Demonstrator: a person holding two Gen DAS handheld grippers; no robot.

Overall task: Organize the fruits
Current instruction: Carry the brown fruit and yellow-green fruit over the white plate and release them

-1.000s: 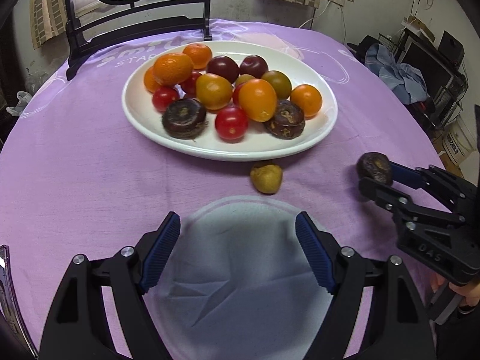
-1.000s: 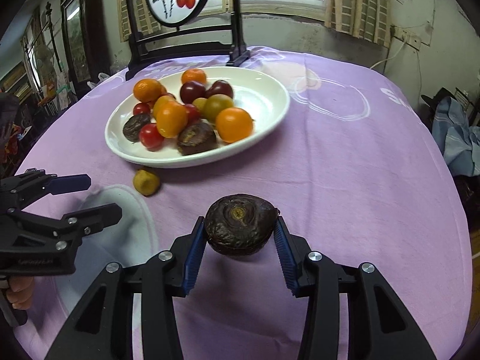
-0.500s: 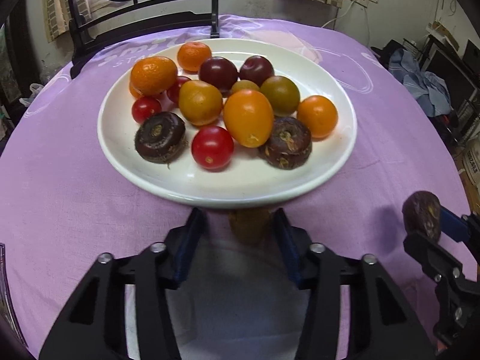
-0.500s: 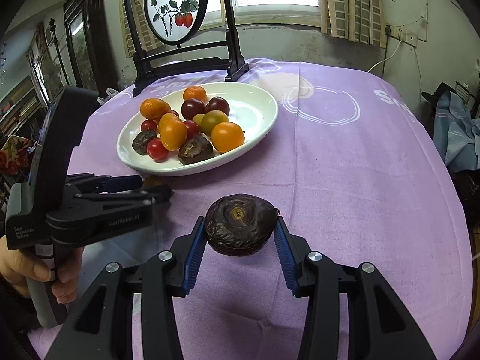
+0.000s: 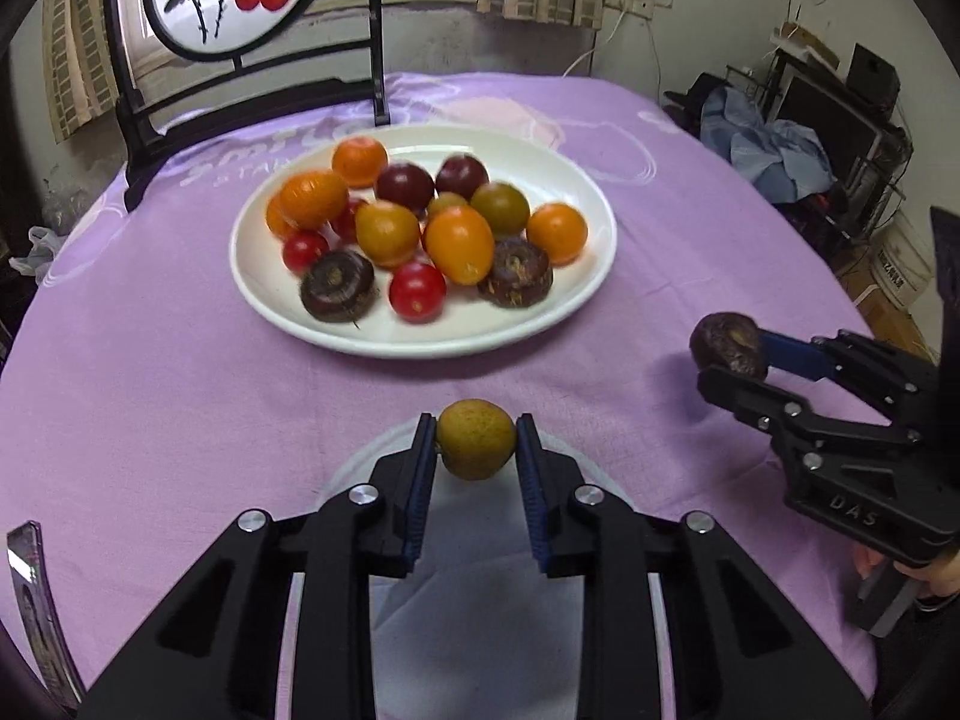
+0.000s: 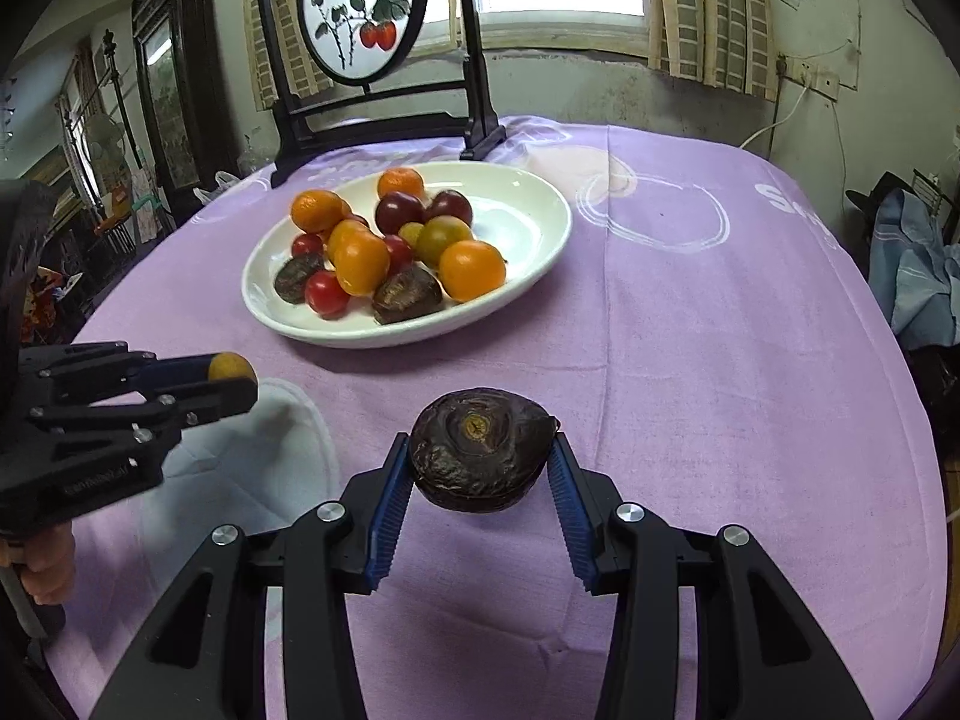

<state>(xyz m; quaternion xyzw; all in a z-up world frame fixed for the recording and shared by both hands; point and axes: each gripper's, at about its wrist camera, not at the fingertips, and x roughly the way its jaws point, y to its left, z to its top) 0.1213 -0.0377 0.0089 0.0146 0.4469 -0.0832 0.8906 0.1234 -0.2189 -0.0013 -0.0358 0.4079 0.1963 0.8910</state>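
A white oval plate (image 5: 576, 312) (image 6: 528, 294) on the purple tablecloth holds several orange, red, dark purple and brown fruits. My left gripper (image 5: 475, 441) is shut on a small yellow-green fruit (image 5: 475, 447) and holds it above the cloth in front of the plate; it shows at the left of the right wrist view (image 6: 231, 369). My right gripper (image 6: 480, 459) is shut on a dark brown wrinkled fruit (image 6: 480, 456), held above the cloth right of the plate; it also shows in the left wrist view (image 5: 727, 343).
A pale round printed patch (image 5: 480, 630) lies on the cloth under the left gripper. A black-framed round painted screen (image 6: 360, 18) stands at the table's far edge. Clothes and boxes (image 5: 774, 150) lie beyond the right edge.
My left gripper went forward to the plate's near rim, shut on the yellow-green fruit and lifted it back off the cloth. The right gripper kept hold of the brown fruit.
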